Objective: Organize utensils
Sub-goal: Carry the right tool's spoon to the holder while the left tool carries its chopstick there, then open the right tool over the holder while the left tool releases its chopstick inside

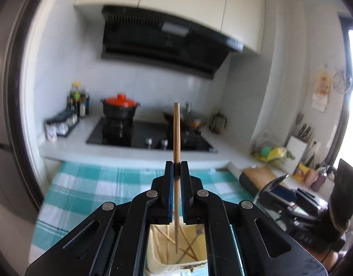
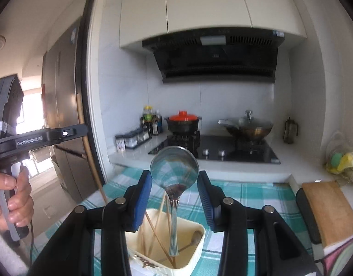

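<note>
The left gripper (image 1: 177, 169) has its jaws clamped on a chopstick (image 1: 176, 135), held upright so its lower end hangs over the cream holder (image 2: 190, 256). The right gripper (image 2: 174, 185) has its jaws pressed on a spoon (image 2: 174, 168) at the bowl, handle hanging toward the same holder. More chopsticks and a spoon already crowd it. A checked cloth (image 2: 256, 195) covers the counter; the stove (image 2: 233, 149) stands well behind.
</note>
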### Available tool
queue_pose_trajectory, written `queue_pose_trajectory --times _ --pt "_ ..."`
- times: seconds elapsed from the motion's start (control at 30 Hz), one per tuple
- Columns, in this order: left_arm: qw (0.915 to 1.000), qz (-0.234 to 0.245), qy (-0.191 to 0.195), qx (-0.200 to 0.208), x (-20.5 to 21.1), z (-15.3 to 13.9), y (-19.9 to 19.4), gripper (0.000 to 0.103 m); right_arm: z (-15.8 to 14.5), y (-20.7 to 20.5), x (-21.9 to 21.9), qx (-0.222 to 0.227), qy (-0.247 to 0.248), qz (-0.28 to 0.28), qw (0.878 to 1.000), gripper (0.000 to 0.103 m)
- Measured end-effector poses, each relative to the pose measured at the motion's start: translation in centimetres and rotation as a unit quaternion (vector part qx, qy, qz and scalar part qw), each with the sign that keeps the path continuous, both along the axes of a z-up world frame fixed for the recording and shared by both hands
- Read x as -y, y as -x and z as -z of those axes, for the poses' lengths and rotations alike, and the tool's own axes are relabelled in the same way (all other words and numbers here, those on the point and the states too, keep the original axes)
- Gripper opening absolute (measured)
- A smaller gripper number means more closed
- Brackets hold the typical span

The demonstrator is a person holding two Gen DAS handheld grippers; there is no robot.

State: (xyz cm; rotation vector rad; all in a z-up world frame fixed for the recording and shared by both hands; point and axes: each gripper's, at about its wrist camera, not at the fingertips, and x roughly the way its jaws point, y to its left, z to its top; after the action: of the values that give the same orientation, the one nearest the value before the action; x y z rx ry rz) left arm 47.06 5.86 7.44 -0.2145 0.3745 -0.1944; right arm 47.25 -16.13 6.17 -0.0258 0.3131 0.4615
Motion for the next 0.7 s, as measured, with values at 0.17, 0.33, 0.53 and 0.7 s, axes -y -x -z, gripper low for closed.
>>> queue_pose_trajectory --times 0.17,0.33,0.53,0.7 --pt "0.9968 0.014 -0.004 -0.079 1.6 5.6 -4.6 0.004 5.4 -3.7 -0.8 -0.065 0.026 -0.005 0.998 0.042" --pt "0.9882 0.025 -0.015 -0.151 3.3 10.7 -8.0 0.004 10.1 -7.0 -1.4 -0.149 0.044 0.001 0.988 0.042" --pt "0.9815 0.027 -0.006 -0.19 2.7 10.9 -7.3 0.041 10.4 -8.8 -1.4 -0.189 0.03 0.021 0.981 0.044" --pt "0.9842 0.016 -0.019 -0.175 -1.2 8.0 -1.7 0.071 6.4 -4.9 0.0 -0.164 0.028 0.008 0.986 0.049"
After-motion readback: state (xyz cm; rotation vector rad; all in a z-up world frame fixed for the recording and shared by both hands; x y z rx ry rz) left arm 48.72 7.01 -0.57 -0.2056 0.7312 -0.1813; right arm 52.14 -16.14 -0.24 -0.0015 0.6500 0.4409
